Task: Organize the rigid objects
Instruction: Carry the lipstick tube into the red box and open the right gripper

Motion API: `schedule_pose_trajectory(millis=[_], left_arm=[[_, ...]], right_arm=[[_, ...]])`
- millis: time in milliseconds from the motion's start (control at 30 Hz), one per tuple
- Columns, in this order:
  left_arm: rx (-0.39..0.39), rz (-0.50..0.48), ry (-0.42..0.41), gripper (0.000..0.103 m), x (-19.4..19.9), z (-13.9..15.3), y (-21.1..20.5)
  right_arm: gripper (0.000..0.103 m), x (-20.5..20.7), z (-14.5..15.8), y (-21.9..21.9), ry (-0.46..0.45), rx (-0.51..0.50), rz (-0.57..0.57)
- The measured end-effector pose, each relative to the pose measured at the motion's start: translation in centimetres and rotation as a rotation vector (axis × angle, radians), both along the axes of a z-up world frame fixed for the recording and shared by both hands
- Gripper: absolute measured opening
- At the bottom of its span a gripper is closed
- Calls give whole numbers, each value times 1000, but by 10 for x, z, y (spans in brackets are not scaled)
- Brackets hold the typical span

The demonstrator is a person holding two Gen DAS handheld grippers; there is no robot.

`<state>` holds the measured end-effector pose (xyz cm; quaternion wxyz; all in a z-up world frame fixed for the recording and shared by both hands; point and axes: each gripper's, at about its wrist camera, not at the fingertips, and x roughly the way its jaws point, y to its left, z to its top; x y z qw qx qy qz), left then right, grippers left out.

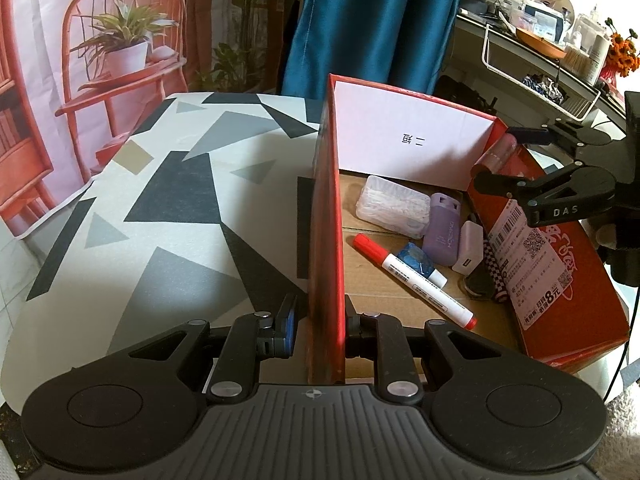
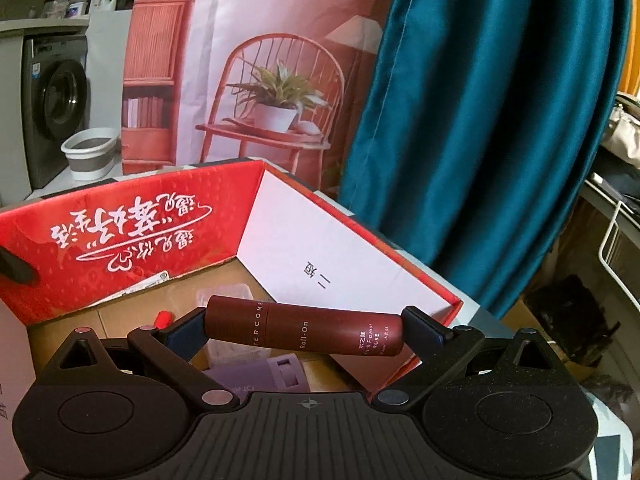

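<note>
— Roll-on bottle [image 2: 304, 330] clamped end to end in right gripper [image 2: 306, 330], long axis crosswise to the fingers, poised over red box [image 2: 132, 216]?
— Yes; hovering above purple case [image 2: 280, 372]. Probably just needs lowering and release.
— Left gripper [image 1: 320, 320]?
— Pinching near box wall [image 1: 326, 240], steadying. Farther inside: red marker [image 1: 414, 280], clear case [image 1: 390, 206].

My table [image 1: 172, 216] wears a white cloth patterned with grey, black and tan triangles. The only thing I see standing directly on it is an open red cardboard box [image 1: 326, 216], set toward the table's right edge with its far end near the far edge.
</note>
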<state>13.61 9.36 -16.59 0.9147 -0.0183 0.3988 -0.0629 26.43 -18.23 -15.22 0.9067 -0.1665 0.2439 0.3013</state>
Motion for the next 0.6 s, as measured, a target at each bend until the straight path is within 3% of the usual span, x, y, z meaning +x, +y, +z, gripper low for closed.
schedule_pose_trajectory(millis=[600], left_arm=[[0, 5, 0, 23, 0, -1, -1]], right_arm=[[100, 11, -5, 2, 4, 7, -37]])
